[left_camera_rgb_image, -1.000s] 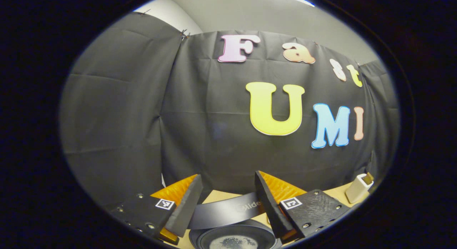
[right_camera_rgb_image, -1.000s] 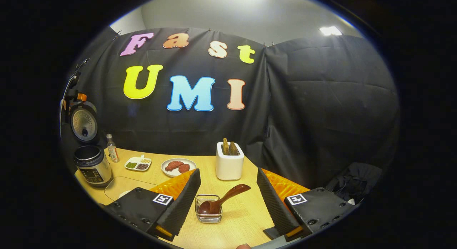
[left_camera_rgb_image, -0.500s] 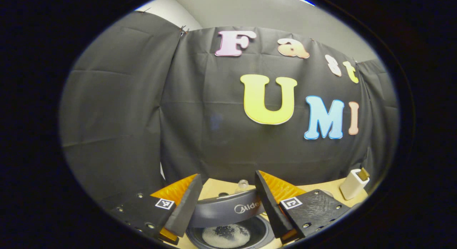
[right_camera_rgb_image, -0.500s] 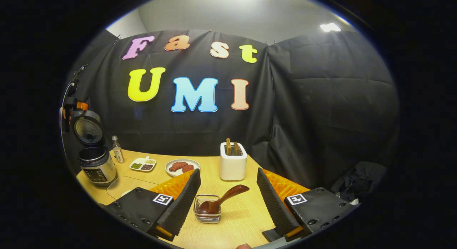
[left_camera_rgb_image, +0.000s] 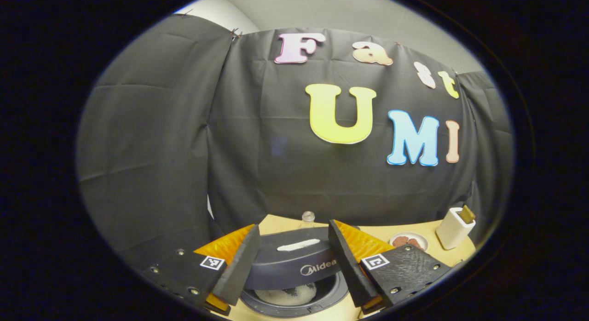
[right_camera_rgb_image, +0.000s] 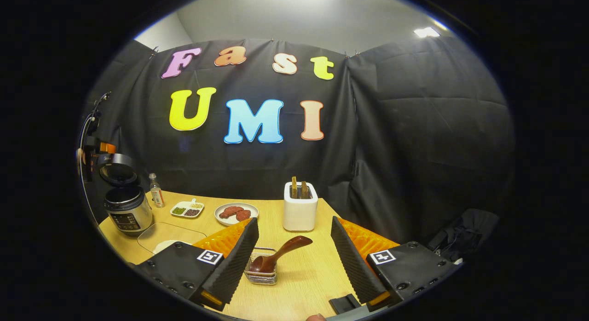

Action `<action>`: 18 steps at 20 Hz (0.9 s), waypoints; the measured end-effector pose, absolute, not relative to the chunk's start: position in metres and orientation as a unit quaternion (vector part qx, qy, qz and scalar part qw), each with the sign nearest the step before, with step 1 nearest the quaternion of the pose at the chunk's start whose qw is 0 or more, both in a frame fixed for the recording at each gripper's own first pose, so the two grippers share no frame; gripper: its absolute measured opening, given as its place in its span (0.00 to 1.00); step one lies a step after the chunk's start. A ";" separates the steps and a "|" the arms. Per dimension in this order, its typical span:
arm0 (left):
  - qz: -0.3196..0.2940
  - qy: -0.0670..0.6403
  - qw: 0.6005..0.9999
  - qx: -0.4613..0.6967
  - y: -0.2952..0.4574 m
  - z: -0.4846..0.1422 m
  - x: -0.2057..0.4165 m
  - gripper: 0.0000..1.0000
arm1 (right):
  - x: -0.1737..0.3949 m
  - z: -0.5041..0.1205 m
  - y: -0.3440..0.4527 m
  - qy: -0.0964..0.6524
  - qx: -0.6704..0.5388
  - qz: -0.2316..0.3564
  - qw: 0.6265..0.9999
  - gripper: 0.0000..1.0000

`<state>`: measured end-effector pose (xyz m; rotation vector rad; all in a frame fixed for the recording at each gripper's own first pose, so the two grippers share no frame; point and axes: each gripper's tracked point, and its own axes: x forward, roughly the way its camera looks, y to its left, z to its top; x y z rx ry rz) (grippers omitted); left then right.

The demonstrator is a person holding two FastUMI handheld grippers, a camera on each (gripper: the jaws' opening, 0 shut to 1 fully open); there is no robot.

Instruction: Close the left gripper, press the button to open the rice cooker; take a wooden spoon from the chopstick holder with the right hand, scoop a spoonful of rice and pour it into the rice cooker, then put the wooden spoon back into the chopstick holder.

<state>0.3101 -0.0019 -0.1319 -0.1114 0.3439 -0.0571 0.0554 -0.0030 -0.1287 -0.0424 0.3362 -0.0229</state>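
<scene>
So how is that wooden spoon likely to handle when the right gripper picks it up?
The wooden spoon looks rigid and probably light. Its smooth glossy handle could slip or swivel between the fingers. It leans loosely in the small wire holder, which might tip or slide when the spoon is pulled.

The wooden table carries a white toaster; left of the toaster stand a plate, a sectioned dish, a bottle and the rice cooker; in front of the toaster, a wire basket.

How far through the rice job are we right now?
Looks done: rice lies in the rice cooker, and the wooden spoon sits back in the chopstick holder. In hand: nothing; the left gripper and right gripper are both open. Left: nothing obvious; the cooker lid is half-lowered.
</scene>
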 end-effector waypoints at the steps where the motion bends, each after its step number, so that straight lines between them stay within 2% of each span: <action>1: -0.028 0.173 0.983 -0.055 -0.004 -0.135 0.306 0.94 | 0.055 -0.129 -0.007 0.167 -0.021 -0.011 0.986 1.00; 4: -0.024 0.177 0.982 -0.054 -0.011 -0.150 0.292 0.91 | 0.052 -0.130 -0.017 0.169 -0.018 -0.009 0.985 1.00; 17: -0.005 0.185 0.982 -0.029 -0.034 -0.212 0.252 0.94 | 0.047 -0.143 -0.033 0.185 -0.026 0.009 0.982 1.00; 18: -0.003 0.186 0.982 -0.028 -0.035 -0.215 0.252 0.93 | 0.047 -0.144 -0.034 0.186 -0.026 0.010 0.982 0.97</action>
